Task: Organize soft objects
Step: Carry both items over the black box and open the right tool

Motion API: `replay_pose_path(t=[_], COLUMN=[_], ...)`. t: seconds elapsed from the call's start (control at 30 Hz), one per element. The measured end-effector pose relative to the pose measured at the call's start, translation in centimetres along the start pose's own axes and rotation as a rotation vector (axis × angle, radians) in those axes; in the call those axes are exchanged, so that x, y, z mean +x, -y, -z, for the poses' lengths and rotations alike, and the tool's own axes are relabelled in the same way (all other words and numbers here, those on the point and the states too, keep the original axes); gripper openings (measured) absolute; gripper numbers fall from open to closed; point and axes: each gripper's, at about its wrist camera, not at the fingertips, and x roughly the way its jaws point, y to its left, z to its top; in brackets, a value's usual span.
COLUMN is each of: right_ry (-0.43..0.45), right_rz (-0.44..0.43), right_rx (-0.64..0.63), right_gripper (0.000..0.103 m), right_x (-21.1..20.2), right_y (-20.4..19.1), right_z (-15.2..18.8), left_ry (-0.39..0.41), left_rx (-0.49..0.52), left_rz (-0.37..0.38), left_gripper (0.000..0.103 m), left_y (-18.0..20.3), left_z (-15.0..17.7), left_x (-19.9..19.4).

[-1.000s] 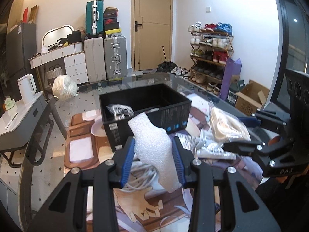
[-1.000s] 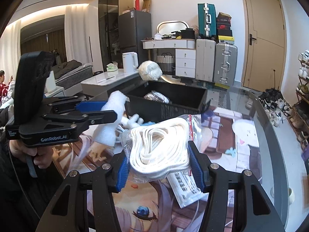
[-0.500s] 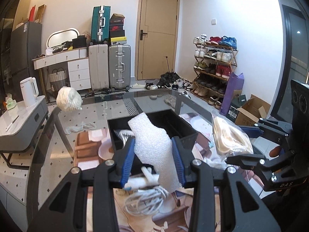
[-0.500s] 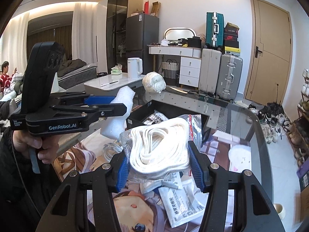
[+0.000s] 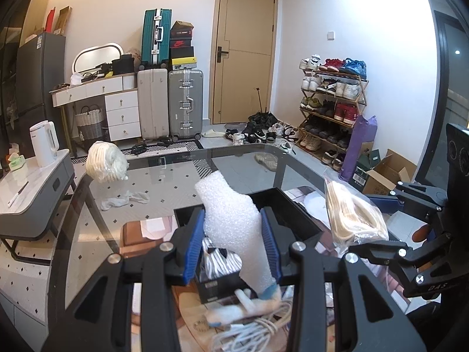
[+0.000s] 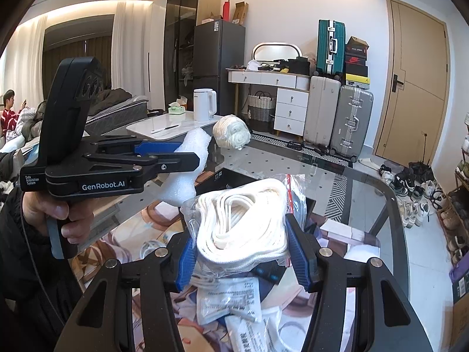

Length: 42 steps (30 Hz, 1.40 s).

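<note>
A foam piece (image 5: 234, 223) is clamped in the left hand-held gripper (image 5: 233, 243) and a bagged rope (image 6: 243, 223) in the right hand-held gripper (image 6: 243, 252), both carried above the box (image 5: 287, 211) on the table (image 5: 164, 182); lowering and release are judged next.

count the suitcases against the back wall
3: a teal suitcase standing on a beige suitcase, with a silver suitcase right beside the beige one.
</note>
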Motion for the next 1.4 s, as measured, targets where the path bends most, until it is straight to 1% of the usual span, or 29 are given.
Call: replay_pose_path(t=[0.1, 0.23, 0.4, 0.47, 0.57, 0.73, 1.03, 1.17, 1.4], right_ry=[-0.007, -0.021, -0.051, -0.064, -0.086, -0.121, -0.183, -0.225, -0.276], right_rz=[0.003, 0.002, -0.005, 0.007, 0.006, 0.013, -0.004, -0.008, -0.013], right_rx=[0.006, 0.015, 0.016, 0.016, 0.021, 0.009, -0.026, -0.029, -0.001], right_gripper=[0.055, 0.055, 0.055, 0.055, 0.055, 0.055, 0.055, 0.055, 0.056], right_x=[1.0, 2.8, 5.0, 6.0, 7.6, 10.0, 13.4, 14.6, 16.4], right_y=[0.6, 1.3, 2.2, 2.5, 3.0, 3.2, 3.2, 3.7, 4.3], right_z=[-0.4, -0.9, -1.1, -1.2, -1.1, -1.2, -1.9, -1.4, -1.4], left_ry=[-0.008, -0.023, -0.061, -0.069, -0.104, -0.131, -0.172, -0.190, -0.196], left_rx=[-0.004, 0.015, 0.028, 0.031, 0.032, 0.030, 0.050, 0.049, 0.048], left_rz=[-0.007, -0.019, -0.018, -0.014, -0.024, -0.027, -0.001, 0.009, 0.015], left_gripper=[0.037, 0.037, 0.037, 0.037, 0.037, 0.037, 0.037, 0.037, 0.038], left_y=[-0.4, -0.5, -0.8, -0.9, -1.3, -2.0, -2.2, -2.4, -2.5], left_z=[-0.3, -0.4, -0.2, -0.1, 0.2, 0.4, 1.0, 1.6, 1.8], left_x=[1.1, 2.7, 5.1, 5.9, 7.5, 9.1, 10.9, 11.4, 11.6])
